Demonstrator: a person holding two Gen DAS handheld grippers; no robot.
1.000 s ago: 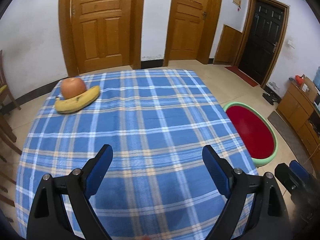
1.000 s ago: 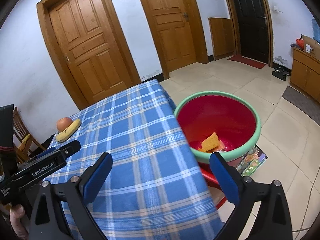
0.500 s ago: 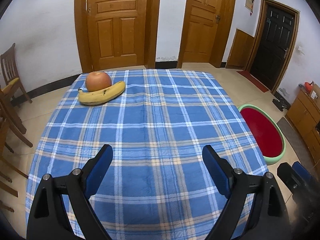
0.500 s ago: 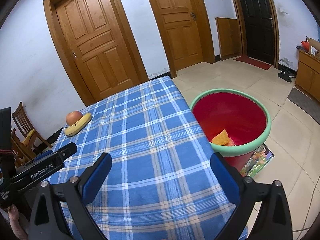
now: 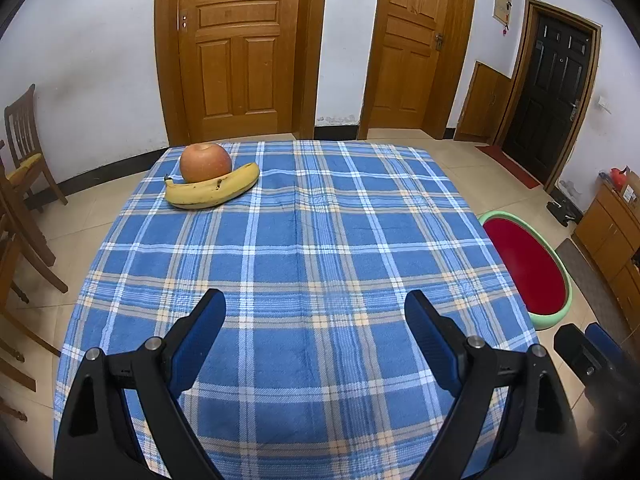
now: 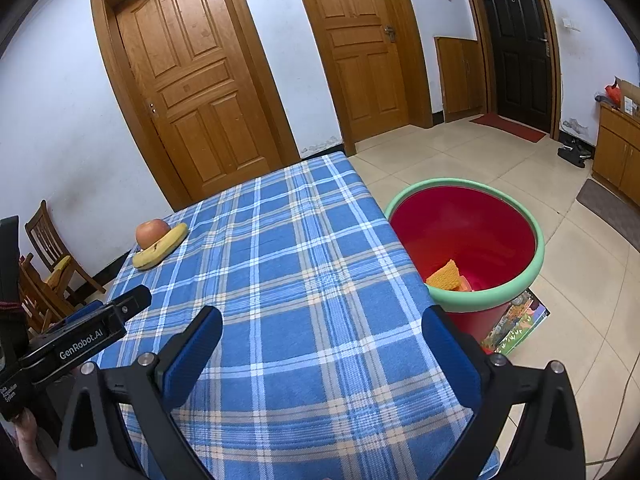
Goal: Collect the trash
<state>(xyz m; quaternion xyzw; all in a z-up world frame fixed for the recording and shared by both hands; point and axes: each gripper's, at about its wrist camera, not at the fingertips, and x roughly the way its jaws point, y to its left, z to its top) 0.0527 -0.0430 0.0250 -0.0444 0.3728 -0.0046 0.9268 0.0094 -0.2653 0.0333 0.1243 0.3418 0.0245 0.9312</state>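
A: Blue plaid tablecloth (image 5: 312, 248), red basin (image 6: 472, 236) with a green rim beside it on the floor, orange scraps (image 6: 446, 276) inside.

B: Banana (image 5: 212, 192) touches apple (image 5: 206, 162), far corner. Left gripper (image 5: 316, 312) and right gripper (image 6: 320, 328) both gape wide, holding nothing.

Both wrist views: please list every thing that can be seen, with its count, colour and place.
table: one, blue plaid cloth, in the middle.
apple: one, red, far left corner of the table.
banana: one, yellow, curved against the near side of the apple.
basin: one, red with a green rim, on the floor right of the table.
trash: orange-yellow pieces, inside the basin.
picture book: one, many colours, under the basin.
doors: two brown, one black, far walls.
chair: wooden, left.
cabinet: one, brown, right.
left tongs: black and blue, open, empty.
right tongs: black and blue, open, empty.
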